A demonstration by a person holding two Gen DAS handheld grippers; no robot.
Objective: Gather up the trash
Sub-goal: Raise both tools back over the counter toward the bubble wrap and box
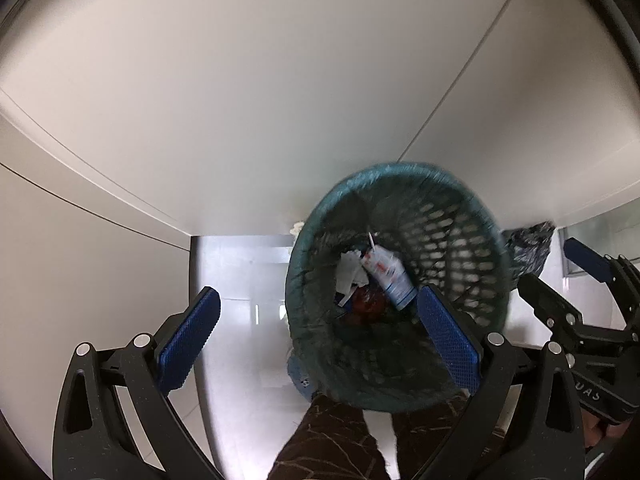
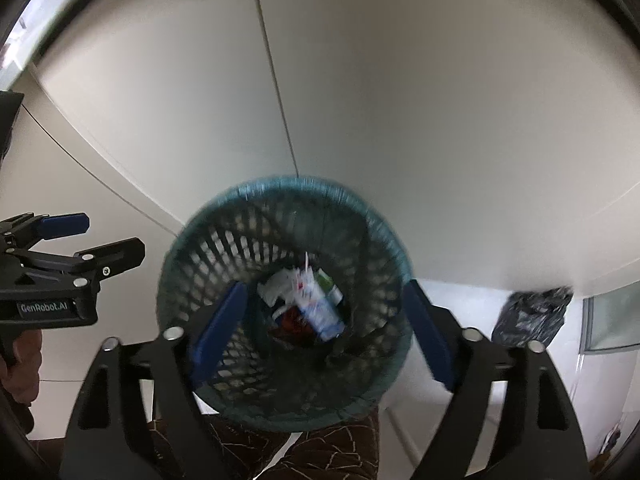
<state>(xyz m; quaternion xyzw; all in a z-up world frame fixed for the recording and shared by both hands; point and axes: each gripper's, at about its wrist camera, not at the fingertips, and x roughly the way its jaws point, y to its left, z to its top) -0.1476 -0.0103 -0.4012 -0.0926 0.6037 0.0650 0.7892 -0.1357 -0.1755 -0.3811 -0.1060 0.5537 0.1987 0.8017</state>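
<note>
A dark mesh wastebasket (image 1: 460,240) with a teal liner folded over its rim (image 2: 288,186) stands on the floor below both grippers. At its bottom lie a white and blue carton (image 1: 390,276) (image 2: 318,306), crumpled white paper (image 1: 352,276) (image 2: 276,284) and a red scrap (image 1: 366,304). My left gripper (image 1: 320,338) hangs open over the basket's left side with nothing between its blue pads (image 1: 190,336). My right gripper (image 2: 323,332) is open above the basket's middle, its pads (image 2: 218,332) apart and touching nothing. Each gripper shows in the other's view: right gripper (image 1: 546,264), left gripper (image 2: 114,236).
White cabinet panels (image 1: 280,100) rise right behind the basket. A crumpled black plastic bag (image 2: 532,316) (image 1: 528,248) lies on the pale floor to the right. The person's brown patterned trouser leg (image 2: 320,448) stands just in front of the basket.
</note>
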